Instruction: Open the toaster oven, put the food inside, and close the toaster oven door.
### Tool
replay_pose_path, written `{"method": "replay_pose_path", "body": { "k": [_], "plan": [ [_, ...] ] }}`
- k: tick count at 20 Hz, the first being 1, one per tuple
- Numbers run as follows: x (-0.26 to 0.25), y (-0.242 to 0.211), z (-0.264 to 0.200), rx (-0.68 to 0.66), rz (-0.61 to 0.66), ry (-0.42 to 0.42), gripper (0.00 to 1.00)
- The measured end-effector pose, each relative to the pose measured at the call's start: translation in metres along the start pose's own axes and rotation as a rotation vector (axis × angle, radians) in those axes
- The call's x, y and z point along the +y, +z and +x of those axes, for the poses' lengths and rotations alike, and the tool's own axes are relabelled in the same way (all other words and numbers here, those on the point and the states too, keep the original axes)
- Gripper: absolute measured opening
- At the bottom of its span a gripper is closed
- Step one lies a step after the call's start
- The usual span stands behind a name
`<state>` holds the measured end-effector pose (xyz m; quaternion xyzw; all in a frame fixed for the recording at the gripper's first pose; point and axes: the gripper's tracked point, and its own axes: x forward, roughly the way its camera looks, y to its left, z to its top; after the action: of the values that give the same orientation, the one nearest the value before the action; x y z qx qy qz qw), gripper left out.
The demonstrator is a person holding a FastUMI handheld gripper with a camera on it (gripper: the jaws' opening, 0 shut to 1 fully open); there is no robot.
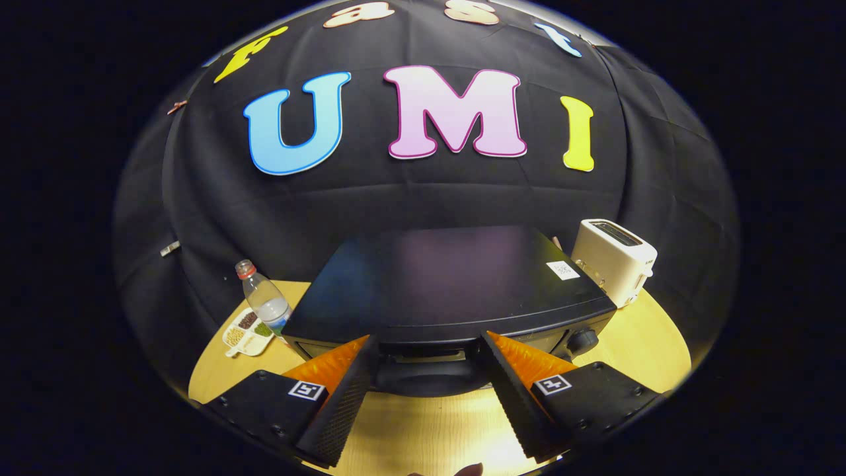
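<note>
A black toaster oven (449,281) sits on the wooden table just ahead of my fingers, seen from above its front edge. Its door looks shut, with the handle (426,357) lying between my fingertips. My gripper (428,344) is open, one finger (344,390) on each side of the handle and touching nothing. A knob (583,340) shows on the oven's front, beyond the right finger. A small white tray of food (246,330) rests on the table left of the oven, beyond the left finger.
A clear water bottle with a red cap (264,299) stands beside the oven's left corner, behind the food tray. A white pop-up toaster (615,261) stands at the oven's right rear. The table's round edge (667,344) curves close on both sides.
</note>
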<state>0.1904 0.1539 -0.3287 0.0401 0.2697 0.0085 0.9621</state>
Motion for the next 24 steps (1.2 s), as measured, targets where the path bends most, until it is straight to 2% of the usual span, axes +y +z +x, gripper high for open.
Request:
{"method": "replay_pose_path", "body": {
  "k": [5, 11, 18, 24],
  "plan": [
    [-0.001, -0.008, -0.007, -0.012, -0.018, 0.000, 0.99],
    [-0.006, -0.055, -0.046, 0.010, -0.035, 0.000, 0.99],
    [-0.013, -0.126, -0.071, 0.144, -0.022, 0.000, 0.99],
    [-0.010, -0.171, -0.075, 0.266, -0.018, 0.031, 1.00]
  ]
}}
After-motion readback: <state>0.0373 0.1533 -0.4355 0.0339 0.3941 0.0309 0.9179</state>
